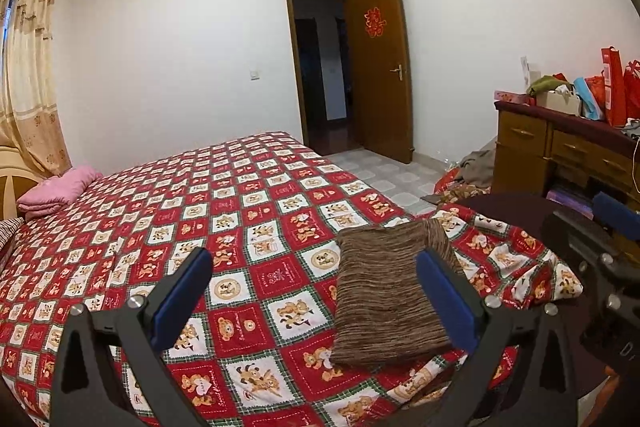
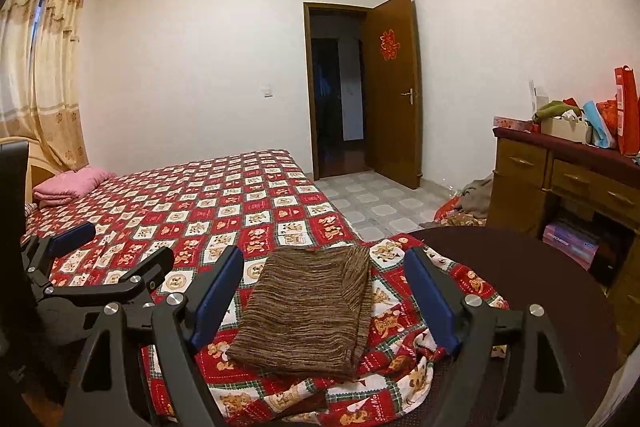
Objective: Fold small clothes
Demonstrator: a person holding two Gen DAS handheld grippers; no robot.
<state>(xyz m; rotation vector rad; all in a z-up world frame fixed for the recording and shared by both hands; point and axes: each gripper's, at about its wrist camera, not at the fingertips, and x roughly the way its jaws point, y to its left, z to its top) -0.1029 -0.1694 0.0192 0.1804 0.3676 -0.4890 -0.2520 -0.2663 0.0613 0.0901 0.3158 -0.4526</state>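
A brown striped knit garment (image 1: 384,291) lies folded into a flat rectangle on the near corner of the bed; it also shows in the right wrist view (image 2: 308,311). My left gripper (image 1: 316,263) is open and empty, held above the bed with its right finger over the garment's right part. My right gripper (image 2: 324,263) is open and empty, its fingers spread on either side of the garment and above it. The left gripper's fingers (image 2: 72,235) show at the left of the right wrist view. The right gripper's body (image 1: 592,247) shows at the right of the left wrist view.
The bed has a red bear-patterned sheet (image 1: 224,195) bunched at the near right corner. A pink folded blanket (image 1: 56,191) lies at the headboard. A dark round table (image 2: 532,287) stands by the bed corner. A wooden dresser (image 2: 560,179) with bags is at right. Clothes lie on the floor (image 2: 472,195).
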